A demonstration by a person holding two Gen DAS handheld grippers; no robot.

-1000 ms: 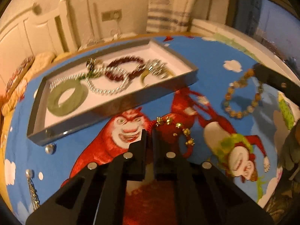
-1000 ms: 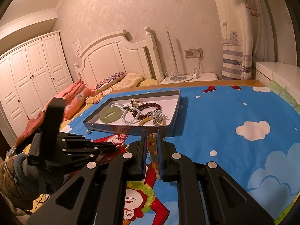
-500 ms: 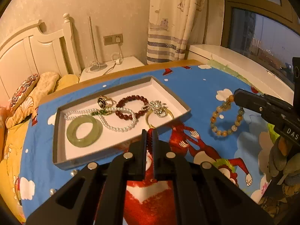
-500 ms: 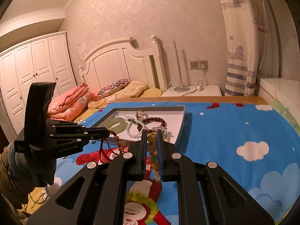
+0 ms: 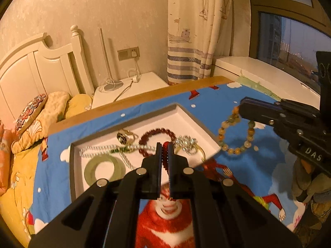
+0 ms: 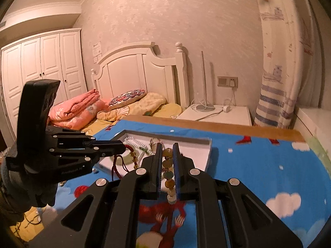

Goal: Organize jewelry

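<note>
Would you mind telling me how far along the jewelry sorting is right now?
Done: the tray already holds a jade bangle, pearl strand, dark red bracelet and more. In hand: the left hand-held gripper carries a red cord piece; the right hand-held gripper carries an amber bead bracelet. Left: setting both in the tray.

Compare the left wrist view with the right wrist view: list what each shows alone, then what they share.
Only the left wrist view: the window, the green jade ring and the dark red bead bracelet lying in the tray, plus the whole loop of the yellow bead bracelet hanging from the right tool.

Only the right wrist view: the white wardrobe, the folded pink blanket, and the red cord bracelet dangling from the left tool.

Both: tray, headboard, striped curtain, blue cartoon cloth.
</note>
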